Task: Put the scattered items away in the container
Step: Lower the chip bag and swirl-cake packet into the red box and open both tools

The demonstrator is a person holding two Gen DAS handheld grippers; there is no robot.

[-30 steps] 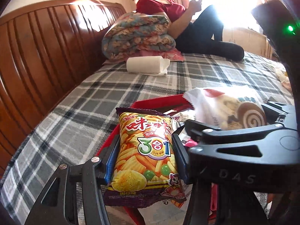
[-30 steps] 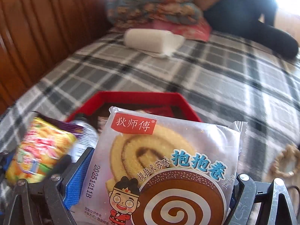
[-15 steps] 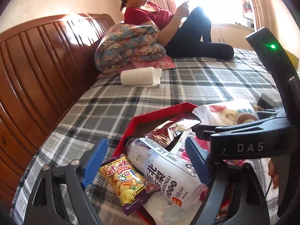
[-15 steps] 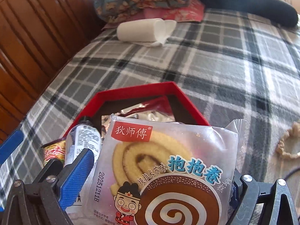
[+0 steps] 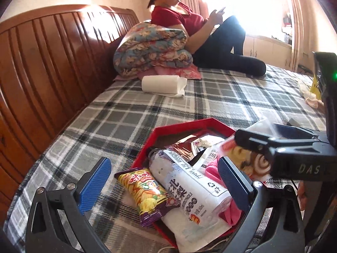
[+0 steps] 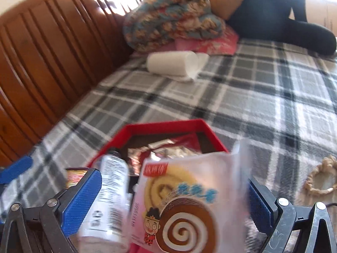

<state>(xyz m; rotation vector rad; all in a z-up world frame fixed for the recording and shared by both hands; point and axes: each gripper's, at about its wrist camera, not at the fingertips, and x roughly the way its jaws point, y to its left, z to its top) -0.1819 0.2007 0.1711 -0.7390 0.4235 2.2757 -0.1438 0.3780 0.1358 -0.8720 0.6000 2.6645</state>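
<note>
Plaid bed cover [image 5: 210,97], wooden headboard [image 5: 52,63] behind, red tray [image 5: 168,128] in front of me.

My left tongs [image 5: 166,181] are spreading to full width with nothing pressed between the pads; the chip packet [image 5: 147,191] lies below them, draped over the tray's near-left rim beside the white bottle [image 5: 189,187] lying in the tray. My right tongs [image 6: 174,196] are also opening; the swirl-cake packet [image 6: 189,200] sits between the blue pads, blurred, over the tray, and neither pad seems to press it. Farther up the bed I see a paper roll [image 5: 163,83], a folded floral quilt [image 5: 151,50] and a person [image 5: 200,33] sitting.
</note>
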